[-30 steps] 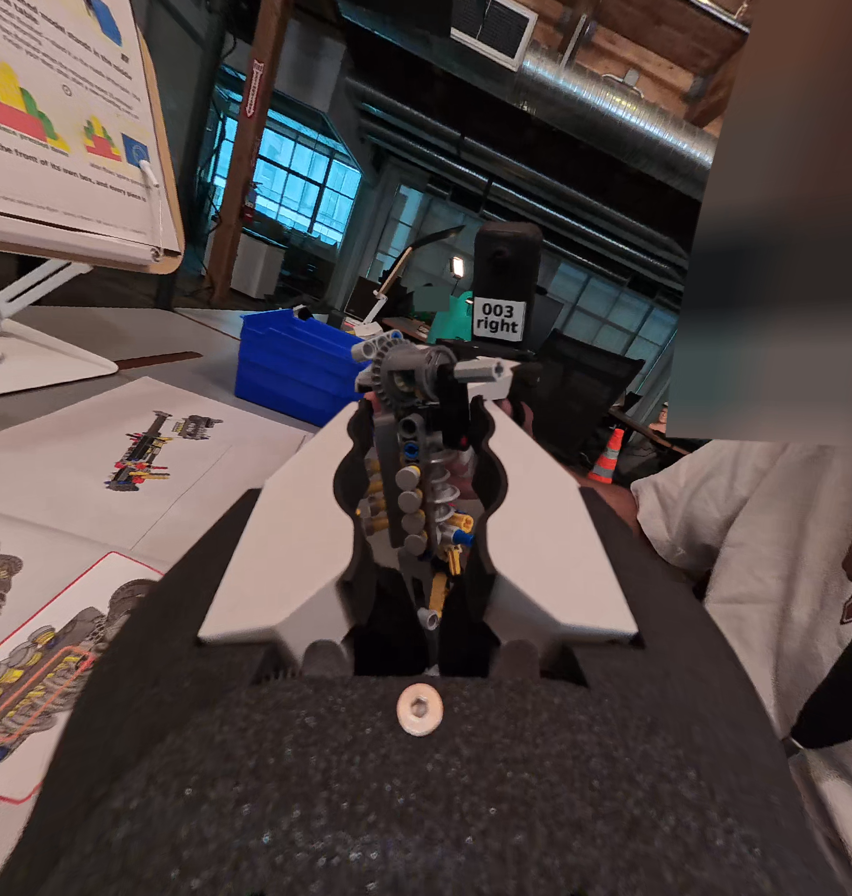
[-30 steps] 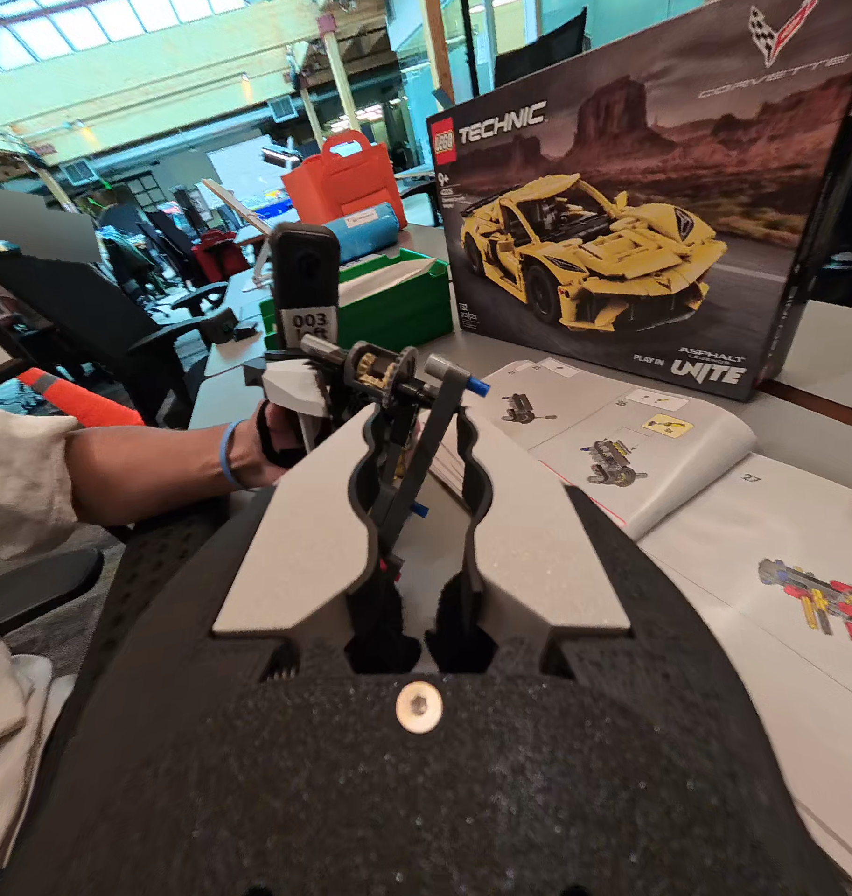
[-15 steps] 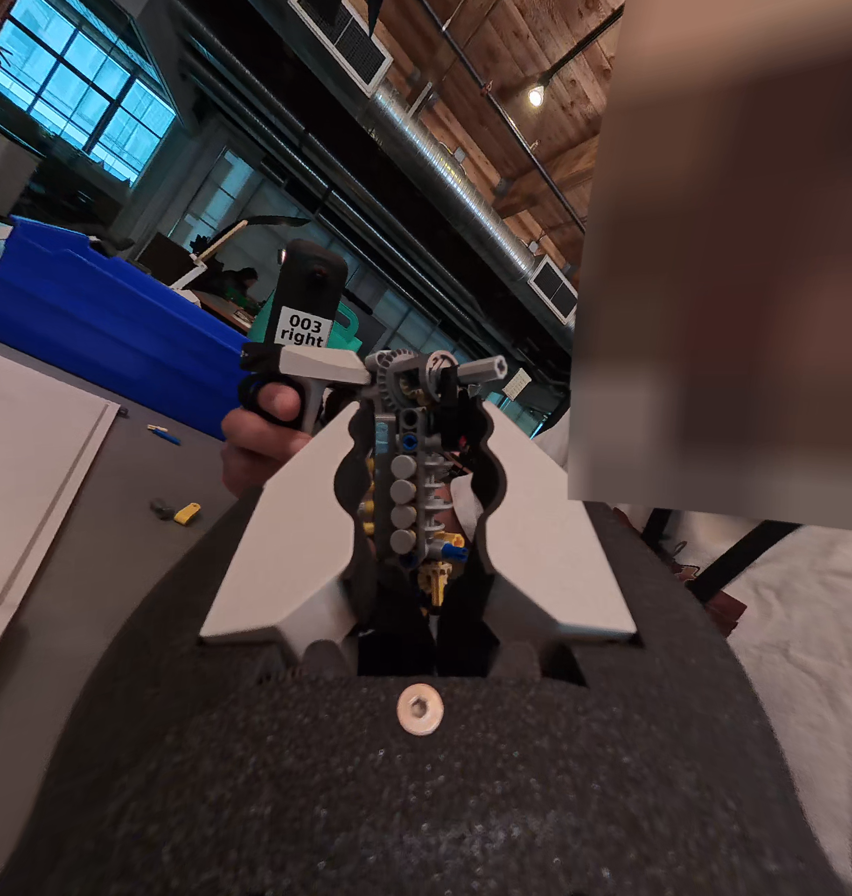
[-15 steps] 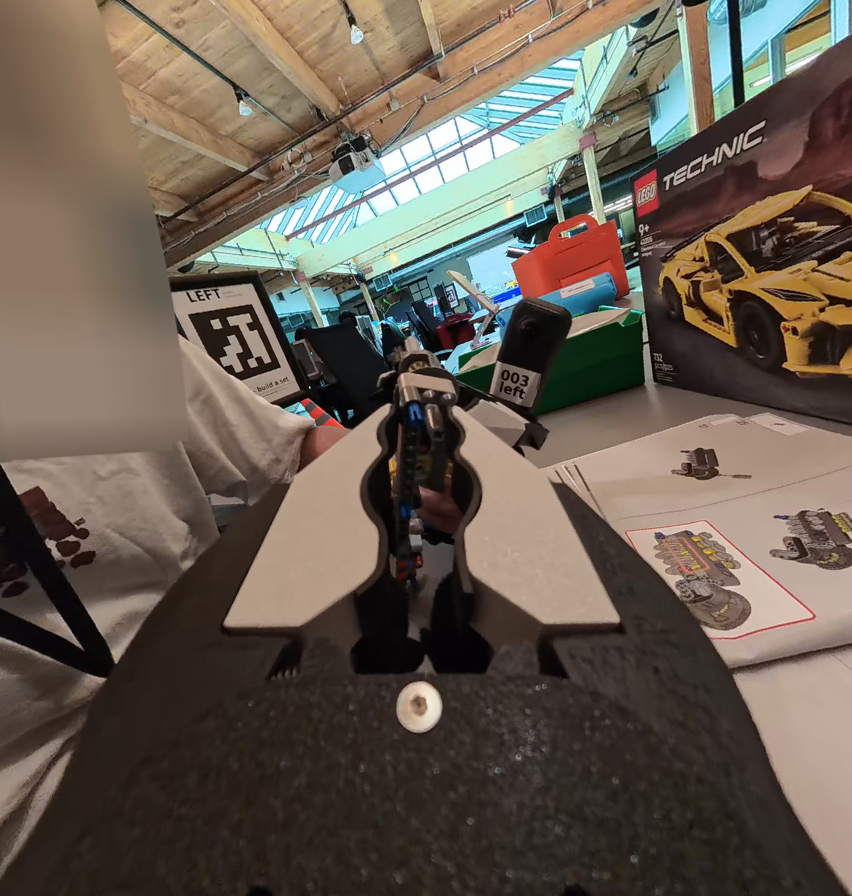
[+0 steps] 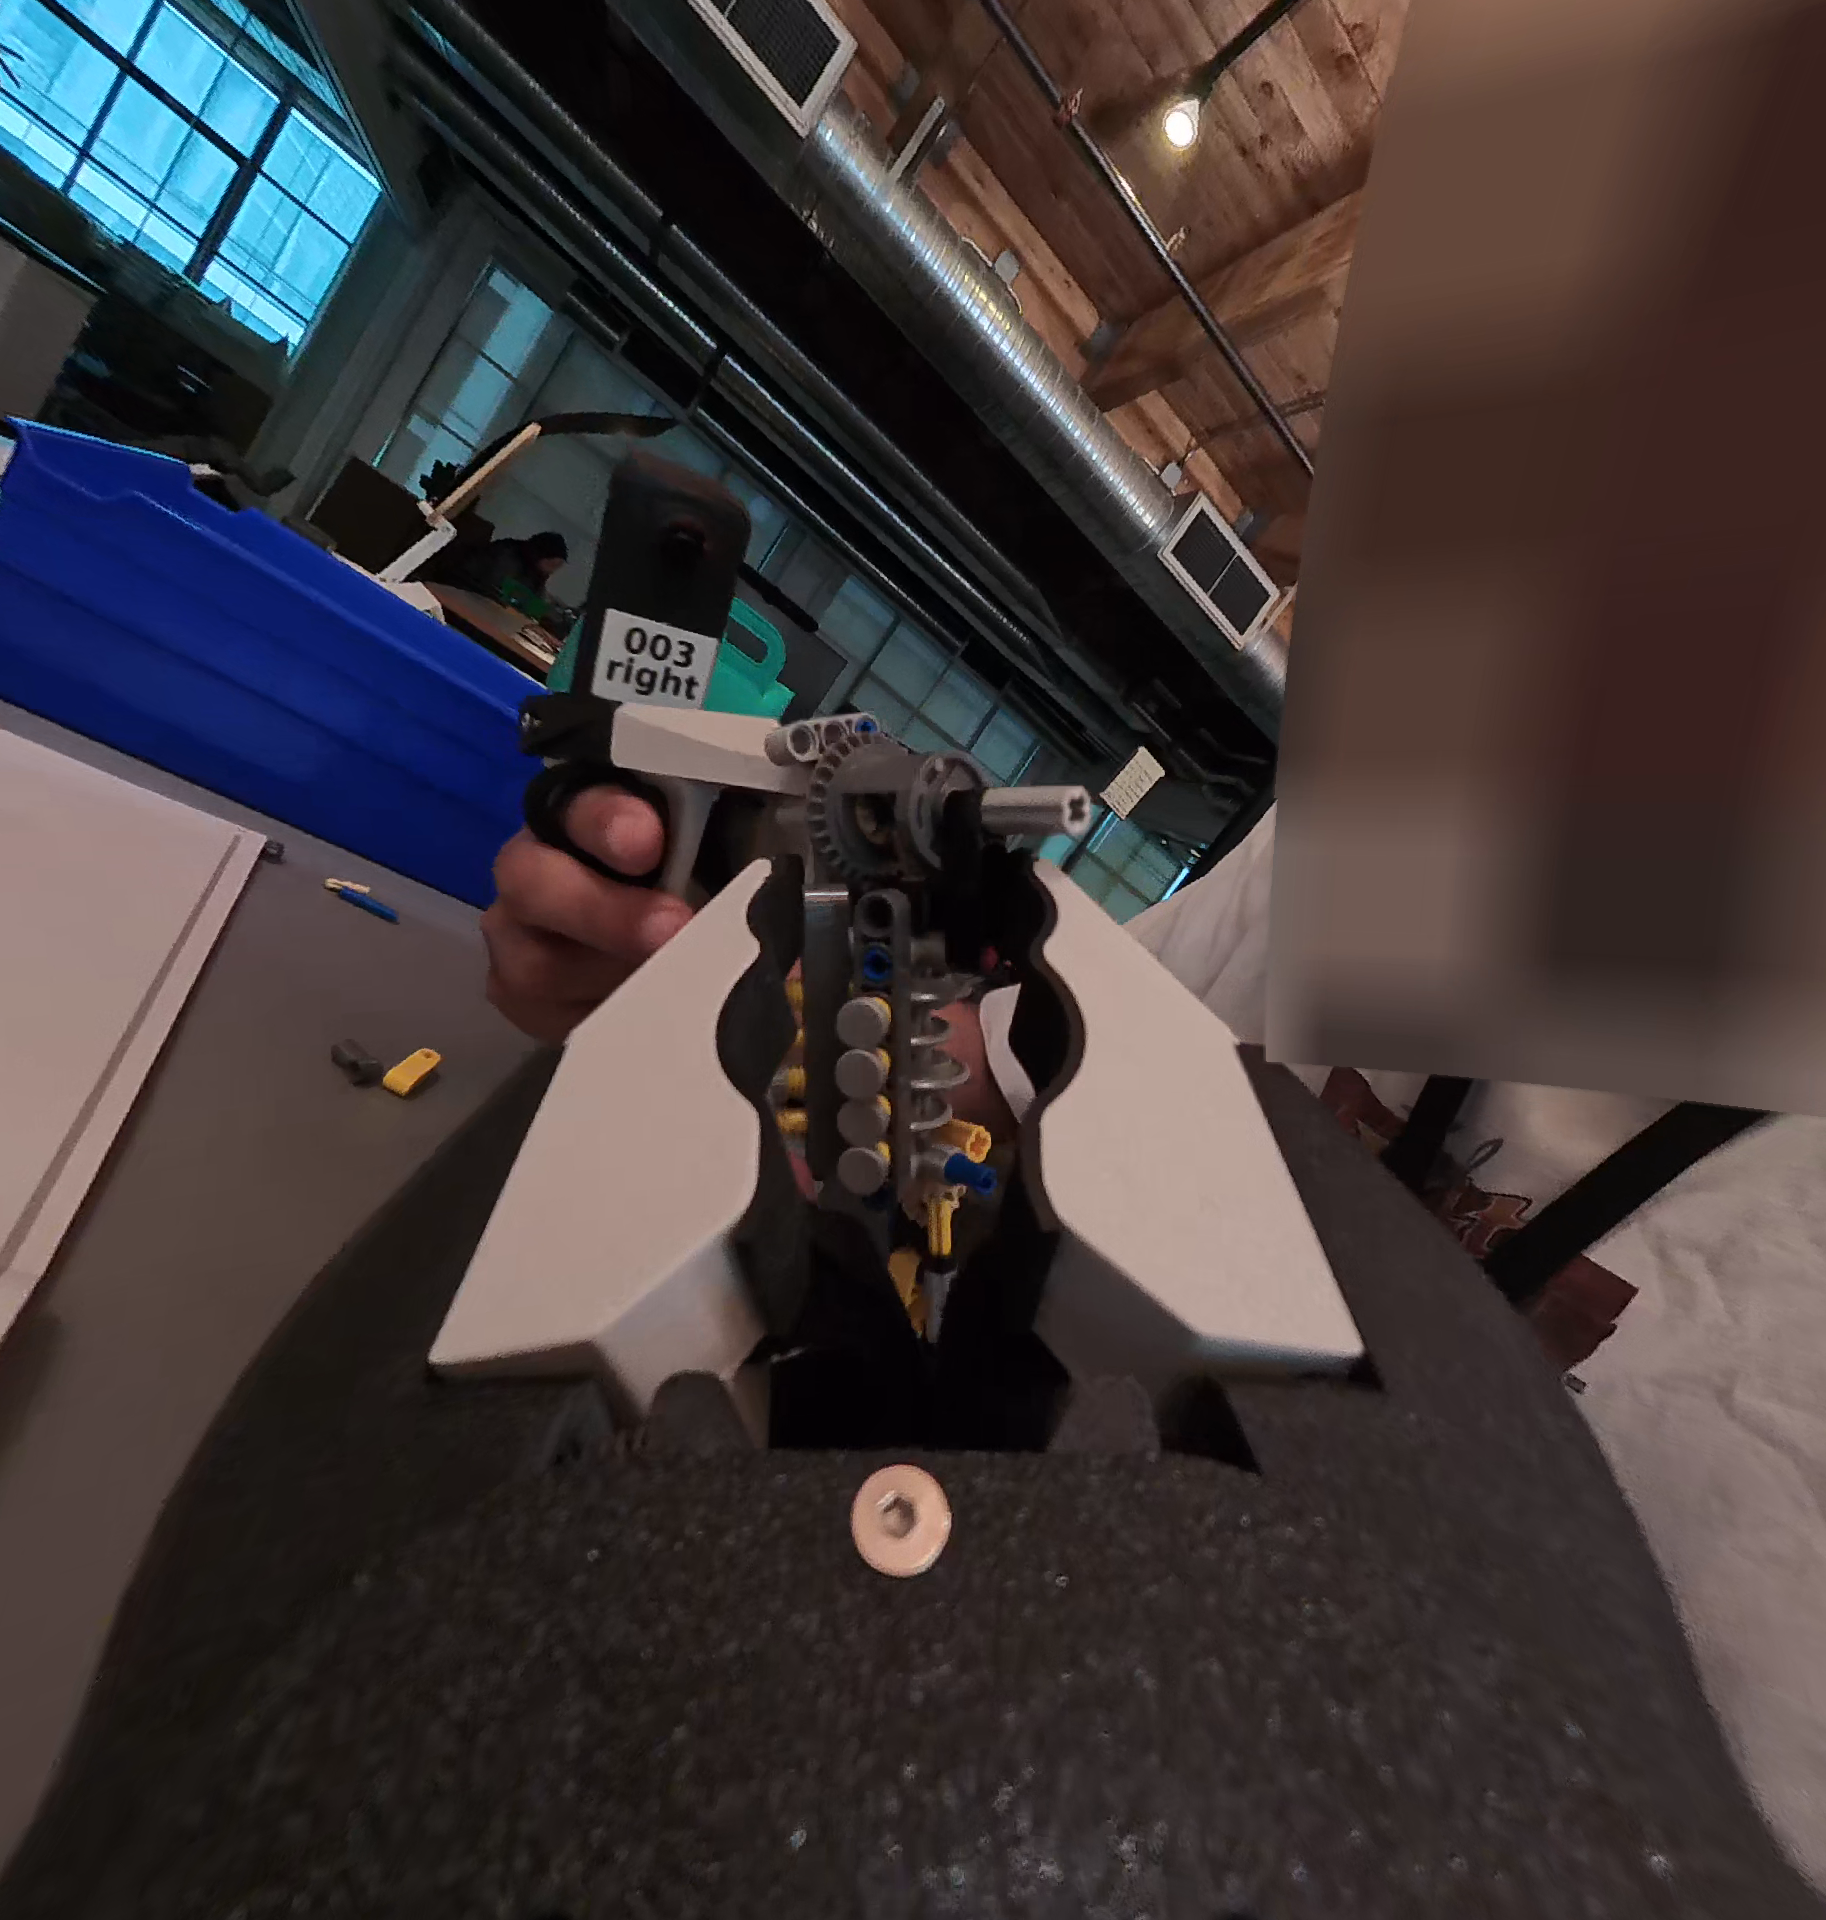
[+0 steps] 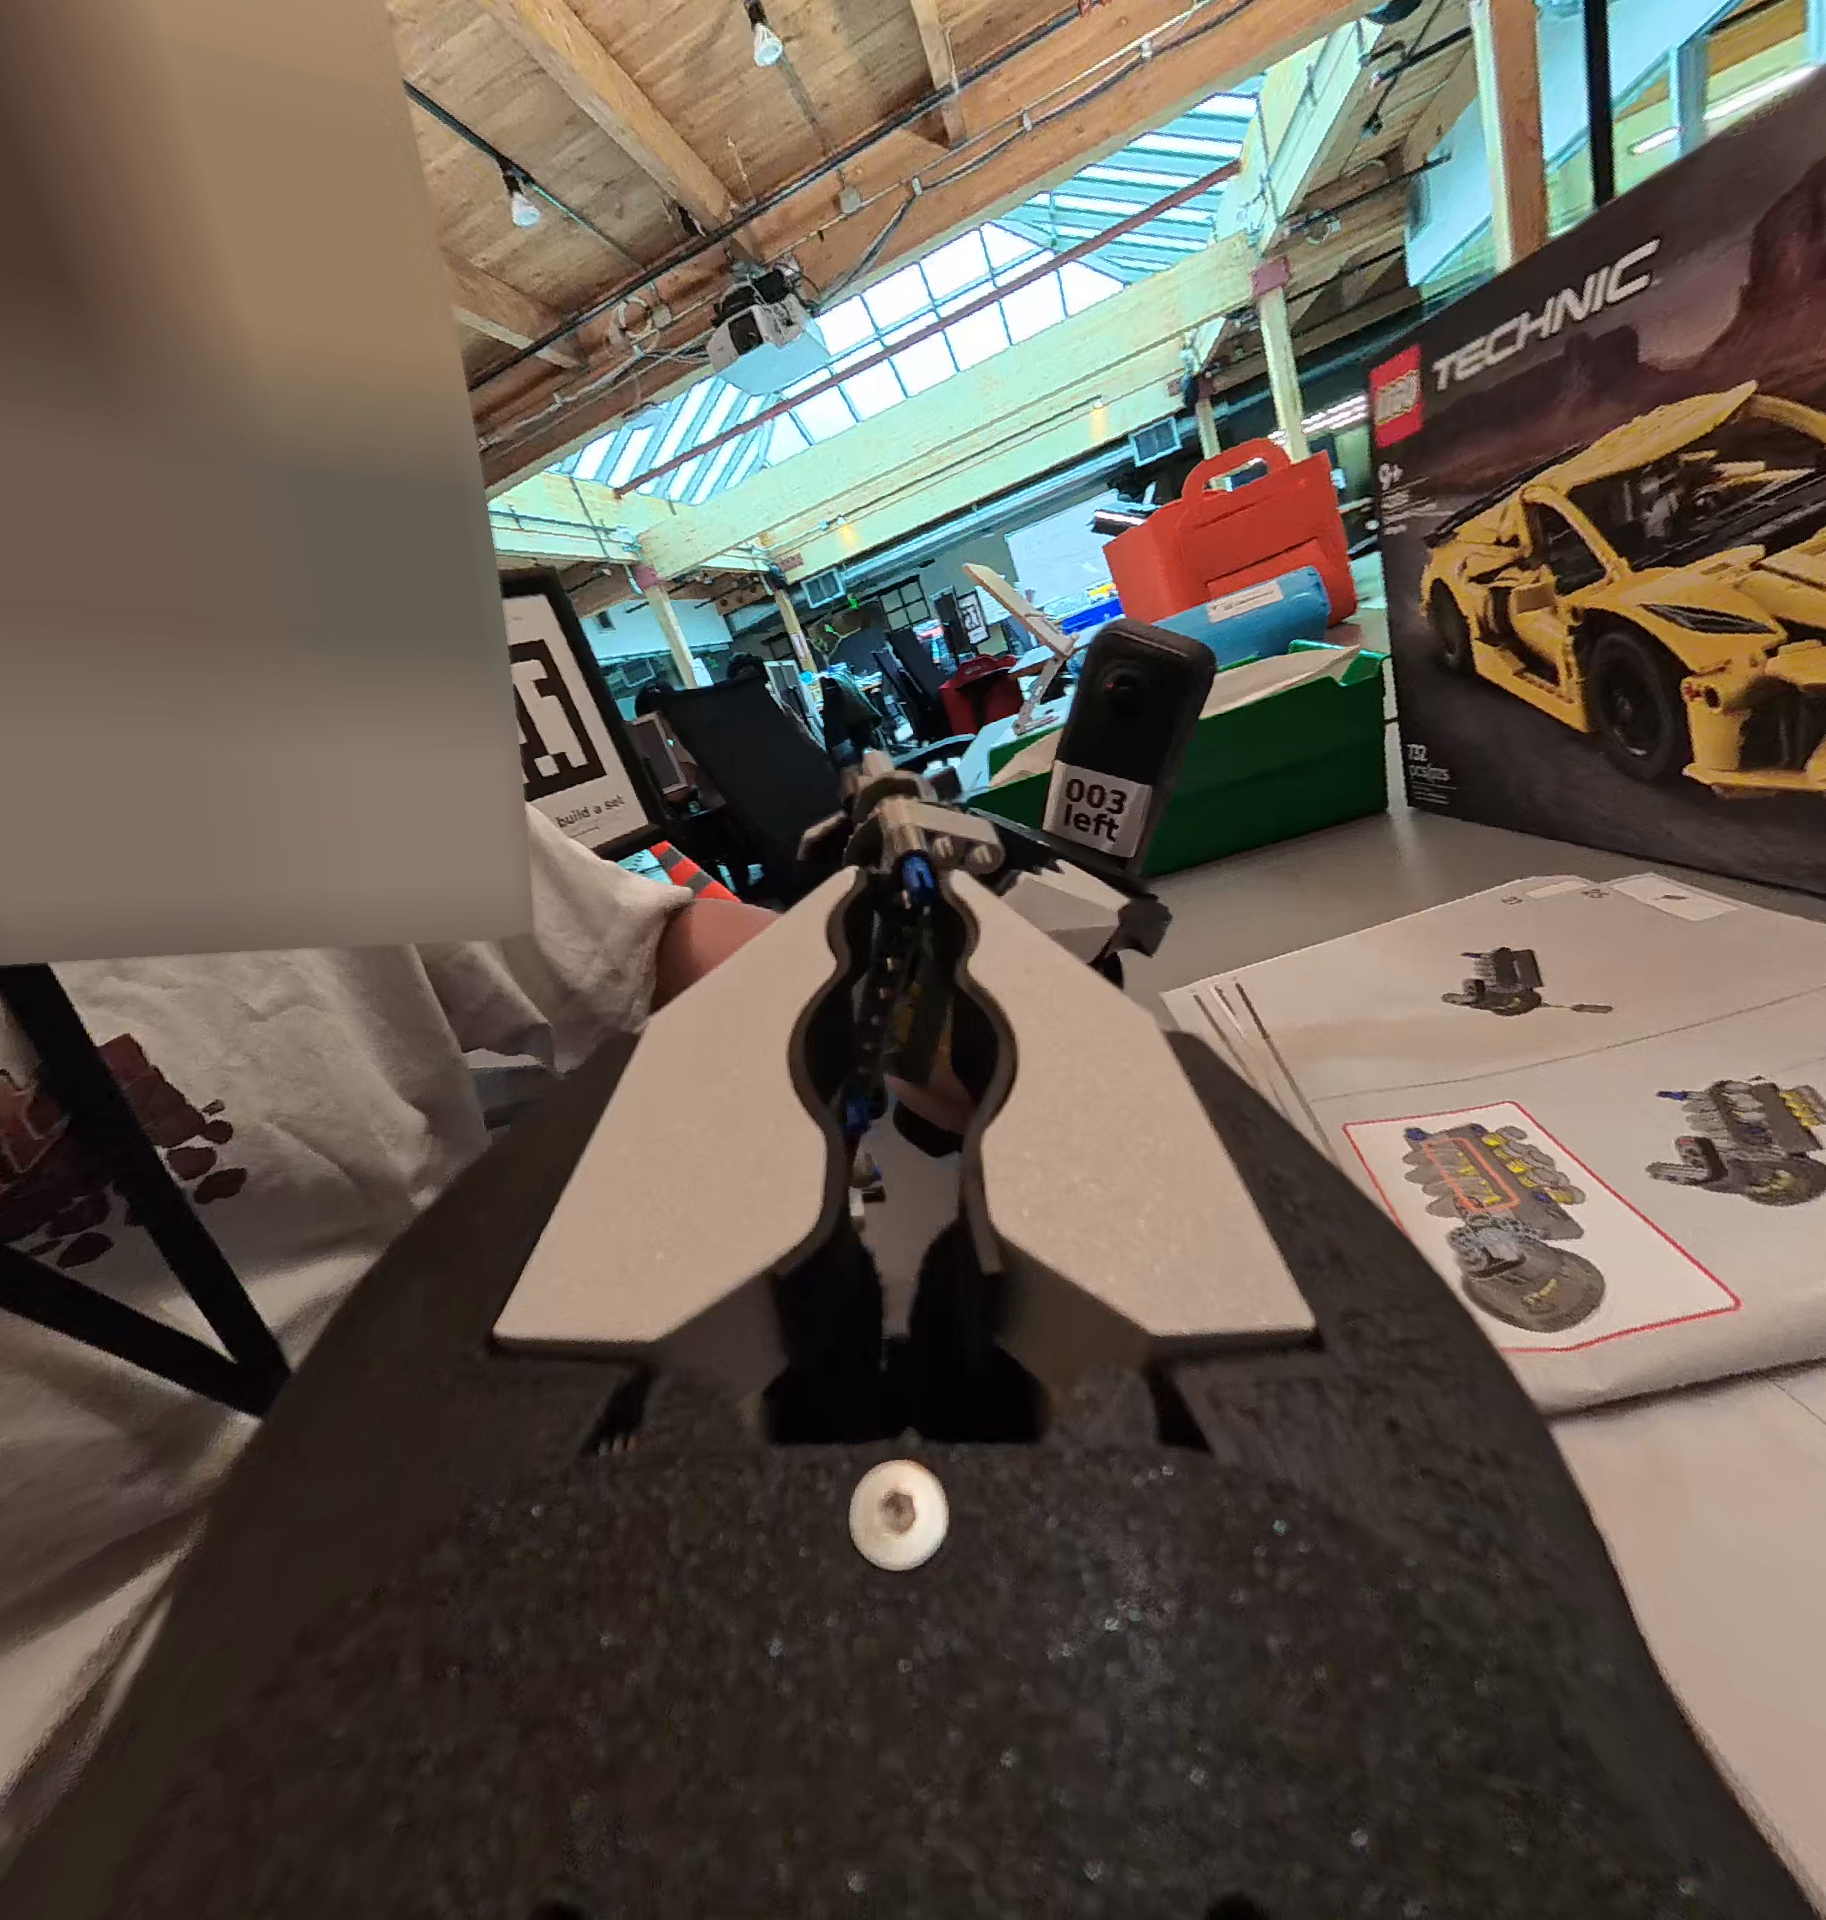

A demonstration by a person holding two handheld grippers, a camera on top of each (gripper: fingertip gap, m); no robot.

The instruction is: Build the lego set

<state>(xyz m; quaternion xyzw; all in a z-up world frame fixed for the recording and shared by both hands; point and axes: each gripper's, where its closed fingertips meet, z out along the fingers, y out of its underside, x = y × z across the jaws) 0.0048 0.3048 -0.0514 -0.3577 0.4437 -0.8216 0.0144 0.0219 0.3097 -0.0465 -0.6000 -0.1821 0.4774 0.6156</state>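
The Lego engine assembly (image 5: 888,997) is lifted clear of the table, between both grippers. The left gripper (image 5: 893,997) has its fingers narrowed onto the grey beam's sides; the right gripper (image 6: 904,997) pinches the same assembly edge-on. To inspect or press well, I'd judge one grip should stay firm while the other turns gently, sparing the gear (image 5: 852,805) and protruding axle (image 5: 1034,805). It shows grey pins, yellow pistons and blue connectors. The instruction booklet (image 6: 1574,1143) lies open beside the set's box (image 6: 1657,540).

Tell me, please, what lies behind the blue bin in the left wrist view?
Behind the blue bin stand tall blue-lit windows, dim desks and a pale, thin stand. The bin's inside and the table behind it are hidden by its wall.
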